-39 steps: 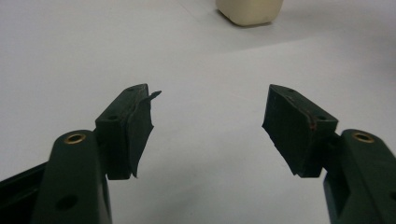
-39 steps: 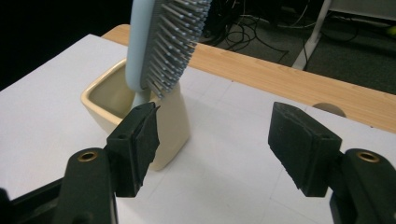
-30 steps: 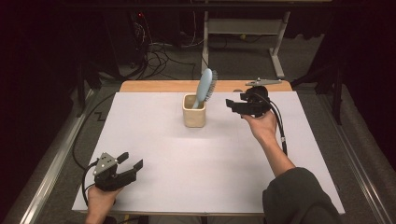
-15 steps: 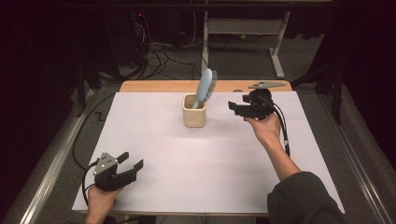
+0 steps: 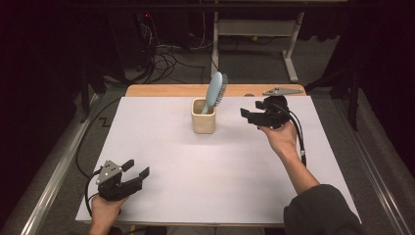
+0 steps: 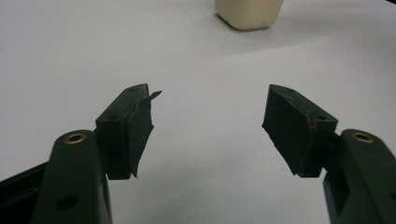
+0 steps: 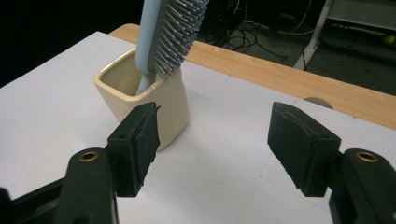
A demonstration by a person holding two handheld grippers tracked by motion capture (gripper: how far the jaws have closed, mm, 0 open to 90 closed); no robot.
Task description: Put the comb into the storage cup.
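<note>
**Open gripper lines up on the brush in the cup**

Dark floor and tangled cables ring a white table (image 5: 220, 166), with a wooden strip along its far edge. Near the top middle of the high view stands a cream cup (image 5: 203, 116), upright, with a pale blue hairbrush (image 5: 215, 91) standing in it, handle down, head leaning to the upper right.

Right of the cup, the right gripper (image 5: 249, 115) is held above the table and points at it, jaws spread wide and holding nothing. At the lower left, the left gripper (image 5: 137, 173) rests near the table's near edge, well apart from the cup, jaws likewise wide and empty.

I judge this an approach: the brush looks like the target, and no grasp has been made. Next the right gripper would need to rise toward the brush head or neck and close on it.

From the right gripper view, the bristles (image 7: 175, 35) face the camera and the handle dips inside the cup's rim (image 7: 122, 70); the left gripper view catches just the cup's base (image 6: 249, 14) at its upper edge.
</note>
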